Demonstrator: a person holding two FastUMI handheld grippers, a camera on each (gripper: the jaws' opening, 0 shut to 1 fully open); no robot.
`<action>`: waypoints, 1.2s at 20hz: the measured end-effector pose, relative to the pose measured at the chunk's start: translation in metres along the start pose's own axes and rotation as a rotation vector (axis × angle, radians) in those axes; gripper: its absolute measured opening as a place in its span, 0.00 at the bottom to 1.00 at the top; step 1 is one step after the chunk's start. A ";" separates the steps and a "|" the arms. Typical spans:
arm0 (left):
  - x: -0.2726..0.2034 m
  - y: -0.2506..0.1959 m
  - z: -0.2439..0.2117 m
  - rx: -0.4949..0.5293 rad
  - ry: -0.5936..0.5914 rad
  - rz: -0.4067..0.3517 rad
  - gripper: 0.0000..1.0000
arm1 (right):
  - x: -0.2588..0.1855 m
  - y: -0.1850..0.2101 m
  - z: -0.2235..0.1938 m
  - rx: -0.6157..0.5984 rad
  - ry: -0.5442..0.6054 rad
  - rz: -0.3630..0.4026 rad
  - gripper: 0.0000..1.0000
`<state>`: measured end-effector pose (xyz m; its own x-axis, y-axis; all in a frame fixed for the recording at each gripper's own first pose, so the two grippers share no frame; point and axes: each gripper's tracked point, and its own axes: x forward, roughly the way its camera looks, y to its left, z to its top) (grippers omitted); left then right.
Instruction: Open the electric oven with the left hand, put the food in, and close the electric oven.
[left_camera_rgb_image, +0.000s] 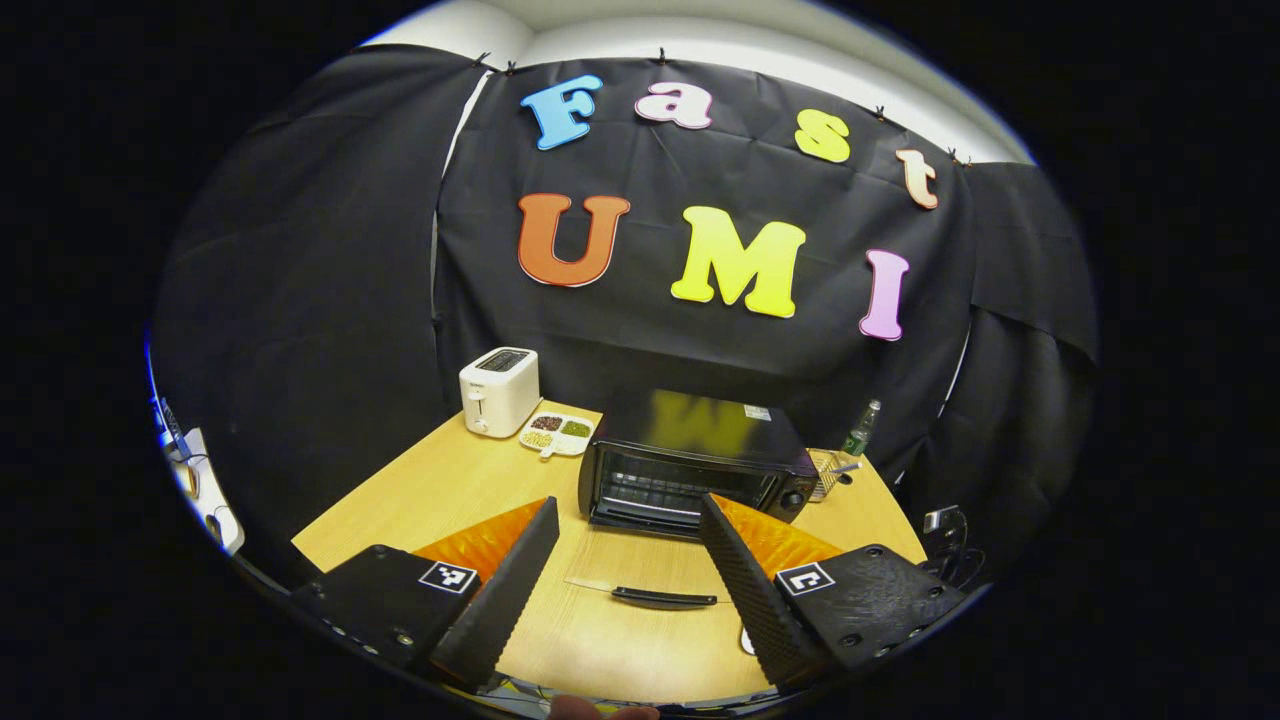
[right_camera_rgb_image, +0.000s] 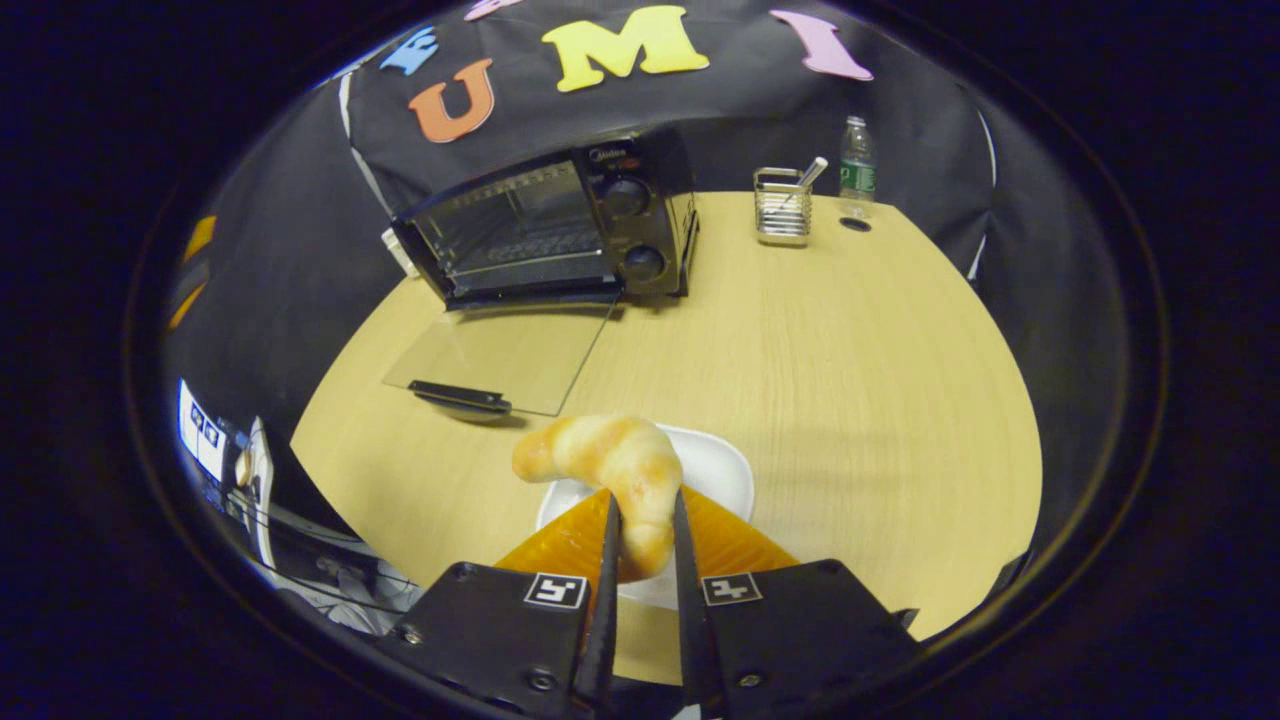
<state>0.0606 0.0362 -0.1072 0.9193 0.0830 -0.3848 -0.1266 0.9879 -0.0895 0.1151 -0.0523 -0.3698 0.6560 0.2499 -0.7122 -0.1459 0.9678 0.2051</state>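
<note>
While the left claw (left_camera_rgb_image: 625, 560) gapes near the oven (right_camera_rgb_image: 545, 220), the right claw (right_camera_rgb_image: 645, 540) clamps the croissant (right_camera_rgb_image: 605, 460).

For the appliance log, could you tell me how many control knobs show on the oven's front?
2: an upper knob and a lower knob, stacked right of the oven opening. Others may be hidden.

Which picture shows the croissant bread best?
The right gripper view: the croissant sits close up, pinched between the right gripper's fingers above the white plate. In the left gripper view I can't make it out.
</note>
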 end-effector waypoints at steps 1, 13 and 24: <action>-0.002 0.008 0.000 0.000 0.001 -0.012 0.93 | -0.003 0.011 0.007 0.024 -0.026 -0.007 0.27; -0.025 0.099 -0.002 0.040 0.035 -0.017 0.93 | 0.046 0.121 0.113 0.356 -0.289 -0.026 0.27; -0.035 0.140 -0.033 0.002 0.159 0.028 0.93 | 0.155 0.157 0.189 0.632 -0.454 -0.024 0.27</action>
<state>-0.0019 0.1677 -0.1362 0.8446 0.0892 -0.5279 -0.1510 0.9857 -0.0749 0.3338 0.1328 -0.3208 0.9123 0.0600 -0.4050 0.2328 0.7378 0.6336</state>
